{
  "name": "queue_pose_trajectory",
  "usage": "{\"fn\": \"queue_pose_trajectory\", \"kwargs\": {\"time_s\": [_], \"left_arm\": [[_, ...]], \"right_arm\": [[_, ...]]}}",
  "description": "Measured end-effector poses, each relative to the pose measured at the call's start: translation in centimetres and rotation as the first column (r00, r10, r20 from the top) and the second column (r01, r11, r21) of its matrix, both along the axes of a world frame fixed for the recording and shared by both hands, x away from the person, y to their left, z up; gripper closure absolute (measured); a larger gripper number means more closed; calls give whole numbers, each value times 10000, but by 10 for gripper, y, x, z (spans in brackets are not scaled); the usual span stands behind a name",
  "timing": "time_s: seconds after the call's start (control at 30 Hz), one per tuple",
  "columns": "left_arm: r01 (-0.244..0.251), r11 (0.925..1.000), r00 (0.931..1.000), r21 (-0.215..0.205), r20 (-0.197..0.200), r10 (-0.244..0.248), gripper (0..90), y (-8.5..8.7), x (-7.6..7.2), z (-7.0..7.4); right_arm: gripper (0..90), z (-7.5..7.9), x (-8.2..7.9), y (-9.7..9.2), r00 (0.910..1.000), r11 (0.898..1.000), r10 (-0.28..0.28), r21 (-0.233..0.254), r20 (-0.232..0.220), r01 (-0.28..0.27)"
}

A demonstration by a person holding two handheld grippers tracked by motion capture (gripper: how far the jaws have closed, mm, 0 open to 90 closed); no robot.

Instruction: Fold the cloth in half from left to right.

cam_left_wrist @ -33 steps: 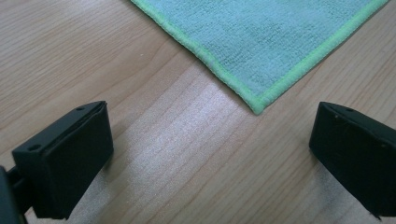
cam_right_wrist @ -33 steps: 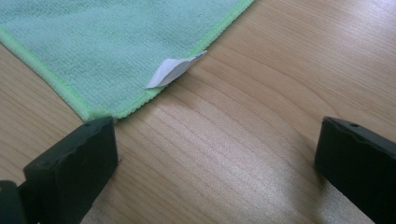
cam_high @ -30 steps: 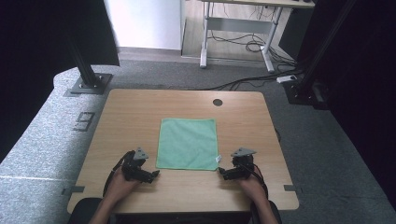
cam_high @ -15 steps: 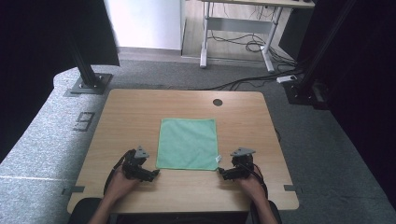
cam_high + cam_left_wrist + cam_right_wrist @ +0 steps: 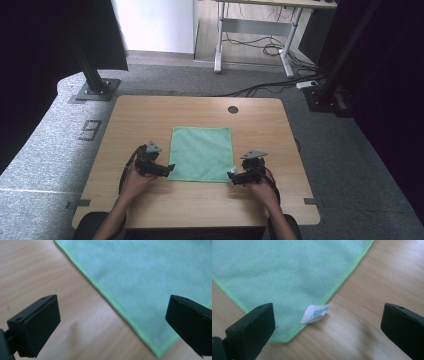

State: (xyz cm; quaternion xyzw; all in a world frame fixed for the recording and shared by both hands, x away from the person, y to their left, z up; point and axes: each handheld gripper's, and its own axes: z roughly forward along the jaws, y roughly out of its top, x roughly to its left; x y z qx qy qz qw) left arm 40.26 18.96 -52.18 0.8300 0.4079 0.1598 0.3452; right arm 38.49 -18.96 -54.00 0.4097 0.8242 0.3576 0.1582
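Observation:
A green cloth (image 5: 201,153) lies flat in the middle of the wooden table (image 5: 150,115). My left gripper (image 5: 170,167) sits at the cloth's near left corner, open, its jaws wide apart over the cloth's edge (image 5: 120,307). At the near right corner my right gripper (image 5: 231,175) is open too. Between its jaws lies the corner of the cloth (image 5: 287,290) with a small white label (image 5: 315,313) sticking out onto the wood.
A round cable hole (image 5: 233,109) is in the table's far right part. Black frame posts (image 5: 92,75) stand on the grey floor at both far corners, and cables (image 5: 270,87) run behind the table.
Both grippers have edged slightly inward toward the cloth's near corners. The cloth has not moved.

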Motion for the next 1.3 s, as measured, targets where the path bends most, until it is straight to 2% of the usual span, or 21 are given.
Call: {"fn": "queue_pose_trajectory", "kwargs": {"time_s": [0.17, 0.27, 0.47, 0.77, 0.9, 1.1, 1.3], "left_arm": [[-379, 9989, 9992, 269, 102, 376, 0, -5, 26, -2], [-798, 9968, 9968, 100, 24, 798, 0, -2, 39, -5], [-1258, 9920, 9919, 45, -146, 1259, 0, 4, 51, -10], [-1316, 9910, 9906, 259, -342, 1325, 0, 4, 53, -22], [-1164, 9913, 9924, 622, -330, 1186, 0, 1, 52, -25], [-1149, 9918, 9924, 564, -380, 1172, 14, 1, 46, -25], [-951, 9943, 9936, 487, -572, 978, 14, 1, 31, -25]], "right_arm": [[0, -2, 10, 6, 10000, 9997, -5, -242, -28, 4], [0, -2, 14, 7, 10000, 9996, -85, -288, -18, 84], [0, -5, 20, 5, 9997, 9990, -246, -383, -49, 243], [0, -9, 20, 5, 9996, 9988, -210, -452, -162, 203], [0, -11, 20, 5, 9996, 9985, -187, -524, -225, 175], [0, -12, 19, 3, 9996, 9983, -178, -566, -230, 165], [0, -10, 20, -3, 9995, 9967, -261, -775, -193, 245]]}}
